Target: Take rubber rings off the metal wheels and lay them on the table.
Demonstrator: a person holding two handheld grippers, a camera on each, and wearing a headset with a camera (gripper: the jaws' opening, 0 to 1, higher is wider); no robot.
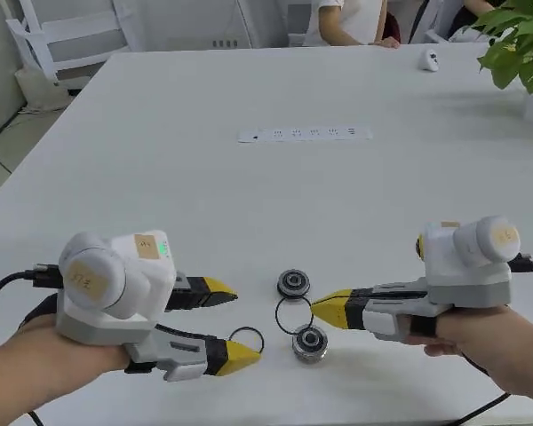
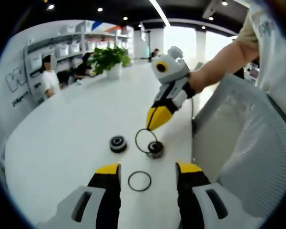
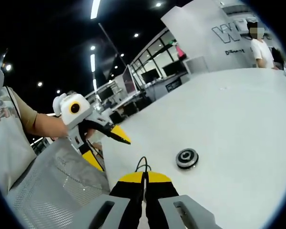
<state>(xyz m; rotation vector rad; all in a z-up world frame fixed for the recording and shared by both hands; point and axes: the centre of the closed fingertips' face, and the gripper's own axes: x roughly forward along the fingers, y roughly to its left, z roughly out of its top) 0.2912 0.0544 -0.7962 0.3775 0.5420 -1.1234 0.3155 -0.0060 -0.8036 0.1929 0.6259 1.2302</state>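
Two small metal wheels stand on the white table (image 1: 249,204): one farther off (image 1: 293,283) (image 2: 118,143) (image 3: 187,158), one nearer (image 1: 310,343) (image 2: 155,149). My right gripper (image 1: 322,309) (image 2: 155,123) (image 3: 144,177) is shut on a black rubber ring (image 1: 282,321) (image 2: 138,140) (image 3: 143,164). That ring hangs from the yellow tips, and its far edge reaches the nearer wheel. A second rubber ring (image 1: 246,340) (image 2: 139,181) lies flat on the table between the open jaws of my left gripper (image 1: 233,321) (image 2: 148,169) (image 3: 107,147).
A white power strip (image 1: 305,134) lies mid-table. A leafy plant (image 1: 520,40) and a small white object (image 1: 431,60) stand at the far right. A person (image 1: 351,22) sits at the far end, and white chairs (image 1: 62,40) are far left. The table's near edge runs just below both grippers.
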